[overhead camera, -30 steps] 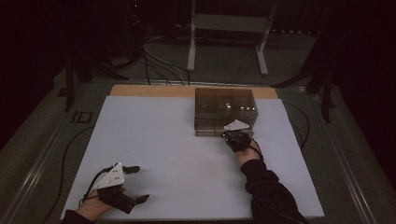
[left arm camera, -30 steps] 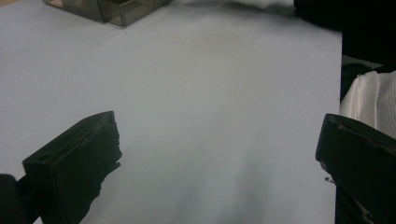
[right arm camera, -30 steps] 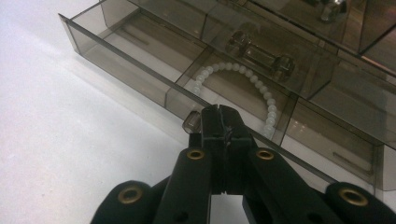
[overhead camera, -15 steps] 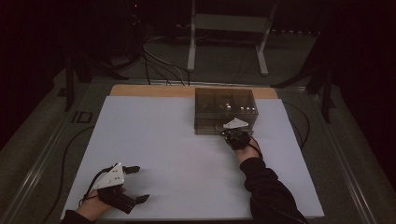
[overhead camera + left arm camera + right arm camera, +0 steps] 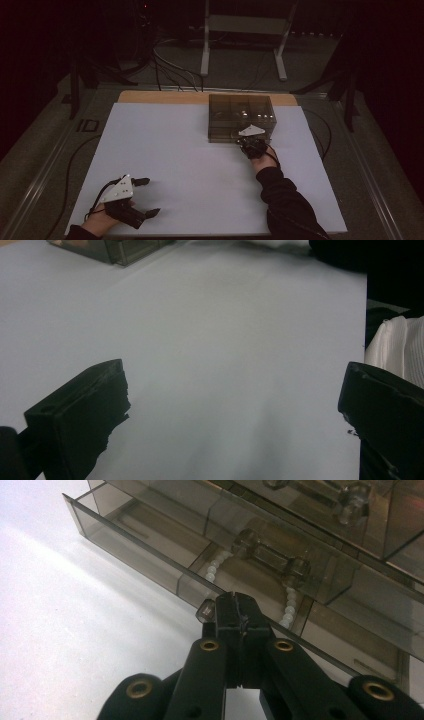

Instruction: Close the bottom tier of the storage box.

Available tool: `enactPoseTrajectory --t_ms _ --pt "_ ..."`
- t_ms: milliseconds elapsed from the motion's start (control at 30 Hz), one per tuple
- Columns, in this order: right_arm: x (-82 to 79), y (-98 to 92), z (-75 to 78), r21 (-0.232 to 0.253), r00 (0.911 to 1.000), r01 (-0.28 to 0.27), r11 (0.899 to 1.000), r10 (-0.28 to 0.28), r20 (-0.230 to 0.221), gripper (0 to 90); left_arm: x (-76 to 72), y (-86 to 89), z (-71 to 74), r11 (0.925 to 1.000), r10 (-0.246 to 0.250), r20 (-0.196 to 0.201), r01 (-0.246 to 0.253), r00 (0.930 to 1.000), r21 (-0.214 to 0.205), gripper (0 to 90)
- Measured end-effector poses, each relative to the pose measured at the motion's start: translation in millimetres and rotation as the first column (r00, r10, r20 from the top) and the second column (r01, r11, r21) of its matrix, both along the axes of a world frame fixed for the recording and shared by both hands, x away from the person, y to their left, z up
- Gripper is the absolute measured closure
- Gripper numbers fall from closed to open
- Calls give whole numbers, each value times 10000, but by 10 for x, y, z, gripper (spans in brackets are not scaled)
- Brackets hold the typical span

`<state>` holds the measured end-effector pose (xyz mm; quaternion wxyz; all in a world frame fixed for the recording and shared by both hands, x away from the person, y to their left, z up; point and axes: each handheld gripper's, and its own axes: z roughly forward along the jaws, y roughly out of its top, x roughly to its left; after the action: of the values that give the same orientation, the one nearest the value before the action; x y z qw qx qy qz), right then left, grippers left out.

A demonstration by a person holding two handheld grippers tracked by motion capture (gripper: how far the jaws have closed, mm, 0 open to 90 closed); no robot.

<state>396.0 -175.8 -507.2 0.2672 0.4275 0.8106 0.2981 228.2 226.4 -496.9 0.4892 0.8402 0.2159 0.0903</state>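
A smoky clear drawer box point(image 5: 240, 110) stands at the far right of the white mat point(image 5: 175, 145). Its lowest drawer point(image 5: 150, 545) is pulled out a little, and a string of white beads point(image 5: 212, 570) lies inside. My right gripper point(image 5: 248, 142) is at the box's front; its jaws point(image 5: 239, 602) are shut on the drawer's small clear knob point(image 5: 205, 611), which peeks out left of the tips. My left gripper point(image 5: 150, 196) rests near the mat's front left corner, open, with bare mat between its jaws point(image 5: 235, 380).
A wooden table edge point(image 5: 160, 96) shows behind the mat. Cables point(image 5: 165, 65) and a metal stand point(image 5: 240, 40) lie on the floor beyond. The drawer above has a clear bar handle point(image 5: 272, 555). White cloth point(image 5: 400, 340) sits at the right in the left gripper view.
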Motion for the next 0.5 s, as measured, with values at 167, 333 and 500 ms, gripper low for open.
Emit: enactPoseTrajectory --t_ms 167,333,500 --pt "21 5 0 -16 10000 23 10000 -23 5 900 1 0 0 10000 3 0 -3 10000 -1 2" --pt "41 9 2 -42 10000 28 10000 -28 5 900 1 1 0 10000 -7 0 7 10000 11 1" --pt "59 12 2 -71 10000 32 10000 -32 8 900 3 2 -1 10000 9 -12 -9 10000 9 1"
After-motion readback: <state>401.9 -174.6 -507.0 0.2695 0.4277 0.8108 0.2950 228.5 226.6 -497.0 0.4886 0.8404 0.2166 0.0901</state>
